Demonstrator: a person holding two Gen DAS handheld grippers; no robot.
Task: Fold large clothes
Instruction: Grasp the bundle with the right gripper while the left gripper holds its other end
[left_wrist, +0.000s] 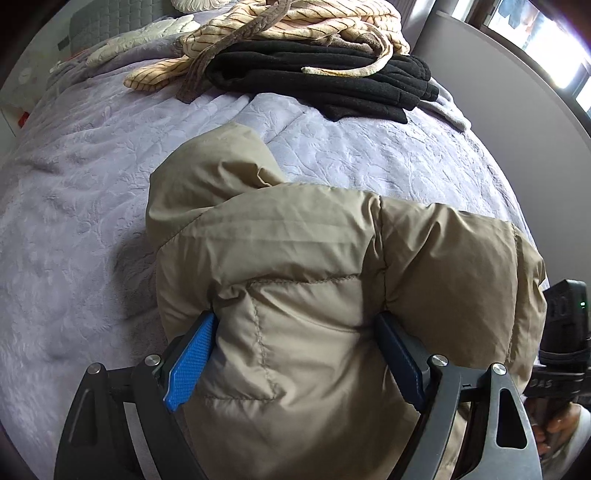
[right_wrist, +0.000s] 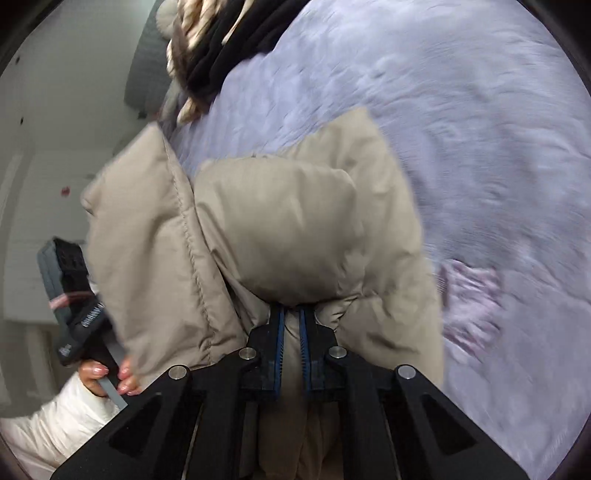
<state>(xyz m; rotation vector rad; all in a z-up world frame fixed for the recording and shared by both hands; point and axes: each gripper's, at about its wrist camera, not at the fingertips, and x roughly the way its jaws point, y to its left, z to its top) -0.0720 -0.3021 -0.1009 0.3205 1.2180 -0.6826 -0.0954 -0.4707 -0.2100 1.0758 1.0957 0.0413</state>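
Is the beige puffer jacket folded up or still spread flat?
Bunched into a bundle, not flat: the beige quilted puffer jacket is doubled over between the left hand-held gripper and right hand-held gripper. Whether neatly folded, cannot tell.

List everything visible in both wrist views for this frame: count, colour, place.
jacket: one, tan, puffy, on the bed, gripped by both grippers
blanket: one, lavender, covering the bed
black clothes: one folded stack, far end of the bed
striped garment: one, cream with dark lines, atop the black stack
headboard: one, grey quilted, far end
wall: white
left gripper: black with blue pads, jaws set wide around a thick jacket fold
right gripper: black, jaws nearly closed on jacket fabric
hand: one, white sleeve, holding the left gripper's handle
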